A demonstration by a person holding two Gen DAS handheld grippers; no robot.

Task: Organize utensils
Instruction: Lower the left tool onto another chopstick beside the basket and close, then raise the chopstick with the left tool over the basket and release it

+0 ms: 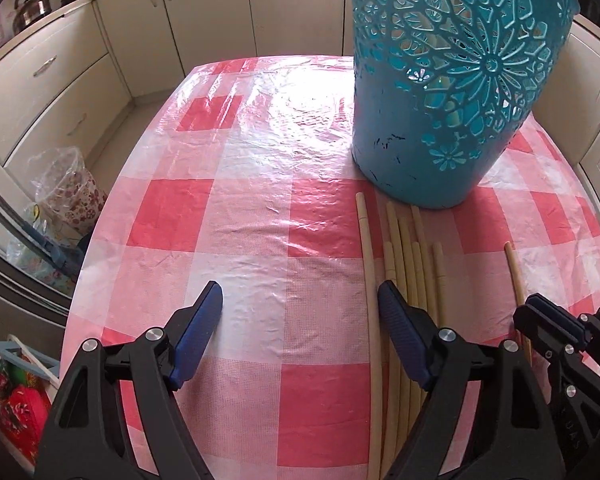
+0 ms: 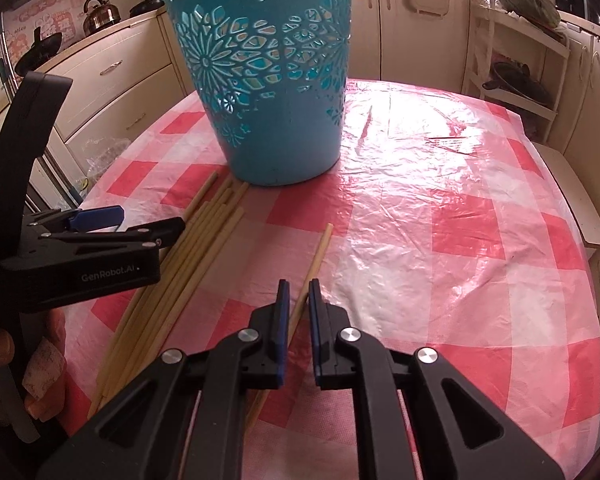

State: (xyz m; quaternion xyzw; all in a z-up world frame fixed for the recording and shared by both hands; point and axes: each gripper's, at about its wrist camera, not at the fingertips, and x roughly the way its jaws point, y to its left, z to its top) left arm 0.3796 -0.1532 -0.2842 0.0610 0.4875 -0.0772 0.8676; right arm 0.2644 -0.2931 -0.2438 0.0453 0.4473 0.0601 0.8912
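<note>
A single pale wooden chopstick (image 2: 315, 259) is gripped by the right tongs (image 2: 298, 292), while the left tongs (image 1: 300, 300) are held open beside the bundle of pale wooden chopsticks (image 1: 408, 264).

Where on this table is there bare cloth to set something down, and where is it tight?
Free: the checked cloth right of the blue basket and the single chopstick, out to the table edge; also the cloth left of the chopstick bundle. Crowded: the strip in front of the basket, where the bundle lies.
</note>
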